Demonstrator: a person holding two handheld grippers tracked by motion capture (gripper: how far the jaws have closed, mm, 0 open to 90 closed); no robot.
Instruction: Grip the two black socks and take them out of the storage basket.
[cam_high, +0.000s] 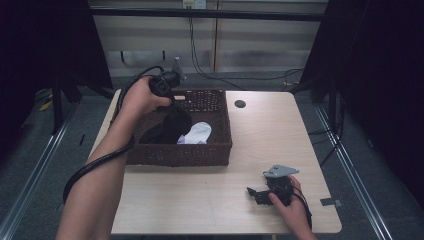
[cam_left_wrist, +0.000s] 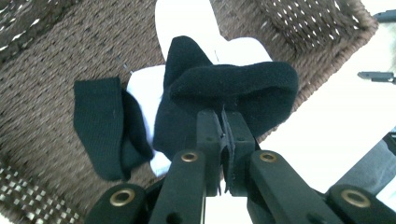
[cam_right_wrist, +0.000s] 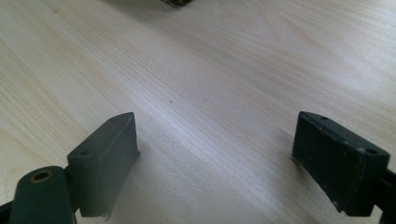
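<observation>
My left gripper (cam_high: 173, 106) hangs over the brown woven basket (cam_high: 180, 156), held in a hand at its far left corner. Its jaws (cam_left_wrist: 224, 123) are shut on the edge of a black sock (cam_left_wrist: 233, 86), which dangles from them above the basket floor (cam_left_wrist: 51, 79); from above, the sock (cam_high: 176, 125) hangs down into the basket. Under it lie a white sock (cam_left_wrist: 187, 18) and a second black sock (cam_left_wrist: 102, 126). My right gripper (cam_high: 254, 195) rests on the table near the front right, open, with bare wood between its fingertips (cam_right_wrist: 215, 144).
The light wooden table (cam_high: 260, 130) has a small round black hole (cam_high: 240, 104) near its far edge. A thick black cable (cam_high: 95, 162) trails from the left gripper along the forearm. A white sock (cam_high: 197, 132) shows in the basket's middle. Dark curtains flank the table.
</observation>
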